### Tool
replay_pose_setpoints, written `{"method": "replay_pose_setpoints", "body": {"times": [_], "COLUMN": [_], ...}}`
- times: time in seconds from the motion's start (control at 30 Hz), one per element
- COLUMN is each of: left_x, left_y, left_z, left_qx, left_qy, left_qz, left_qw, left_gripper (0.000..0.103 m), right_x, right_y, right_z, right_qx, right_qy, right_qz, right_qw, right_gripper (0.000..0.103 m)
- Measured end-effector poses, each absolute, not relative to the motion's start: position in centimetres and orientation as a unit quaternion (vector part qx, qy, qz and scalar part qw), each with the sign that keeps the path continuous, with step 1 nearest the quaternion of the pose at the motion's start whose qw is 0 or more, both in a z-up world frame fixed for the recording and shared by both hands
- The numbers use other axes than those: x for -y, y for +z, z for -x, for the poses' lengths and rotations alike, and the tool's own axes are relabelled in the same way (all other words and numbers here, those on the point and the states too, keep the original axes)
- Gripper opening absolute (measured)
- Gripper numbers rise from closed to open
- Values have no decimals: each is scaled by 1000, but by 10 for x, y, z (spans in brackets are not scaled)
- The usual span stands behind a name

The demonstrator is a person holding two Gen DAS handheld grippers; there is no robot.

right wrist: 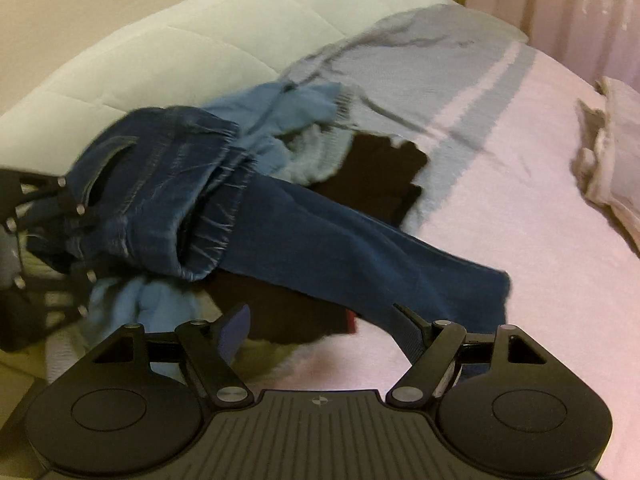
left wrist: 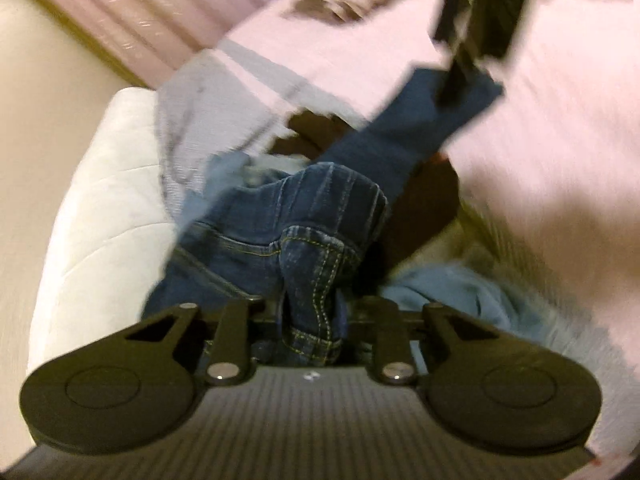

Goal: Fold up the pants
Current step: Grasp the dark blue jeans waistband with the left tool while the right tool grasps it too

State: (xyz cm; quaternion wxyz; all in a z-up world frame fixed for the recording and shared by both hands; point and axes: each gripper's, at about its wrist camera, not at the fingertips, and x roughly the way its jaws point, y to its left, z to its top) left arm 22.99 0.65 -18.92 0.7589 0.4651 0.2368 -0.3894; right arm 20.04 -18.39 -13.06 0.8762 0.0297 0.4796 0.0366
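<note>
Dark blue jeans (right wrist: 320, 240) lie on a pink bed cover, the waist bunched at the left and one leg running out to the right. My left gripper (left wrist: 312, 320) is shut on the stitched waist end of the jeans (left wrist: 304, 240); the denim hides its fingertips. From the right wrist it appears at the left edge as the left gripper (right wrist: 52, 216), holding the waist. My right gripper (right wrist: 324, 332) is open, its right finger just short of the leg hem (right wrist: 480, 292). In the left wrist view the right gripper (left wrist: 460, 60) hangs over that hem (left wrist: 468, 96).
A light blue garment (right wrist: 296, 120) and a dark brown one (right wrist: 380, 172) lie under and beside the jeans. A grey striped blanket (right wrist: 420, 64) covers the far bed. A white quilted mattress edge (right wrist: 180, 40), a pink curtain (right wrist: 560, 8) and a beige cloth (right wrist: 612, 152) border the pink cover (right wrist: 520, 220).
</note>
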Motion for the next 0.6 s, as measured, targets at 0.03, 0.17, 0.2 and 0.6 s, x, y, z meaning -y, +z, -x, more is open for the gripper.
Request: {"method": "replay_pose_setpoints", "body": {"times": [0.03, 0.17, 0.2, 0.6], "left_x": [-11, -31, -36, -83], "left_y": [-178, -136, -130, -107], "left_z": [-234, -249, -252, -258], "left_qx": [-238, -238, -236, -225], "left_qy": [-387, -381, -384, -415], "left_qz": [-451, -402, -396, -376], "left_qw": [769, 798, 800, 797], "left_gripper": [18, 17, 17, 16], "right_x": [177, 152, 143, 58], "right_y": [-128, -122, -121, -139], "right_z": [-202, -212, -217, -286], "right_qx": [-474, -443, -431, -308], "right_qy": [50, 102, 116, 265], "right_qz": [-20, 18, 29, 270], "right_qw": [879, 891, 894, 873], "right_gripper": [74, 74, 74, 74]}}
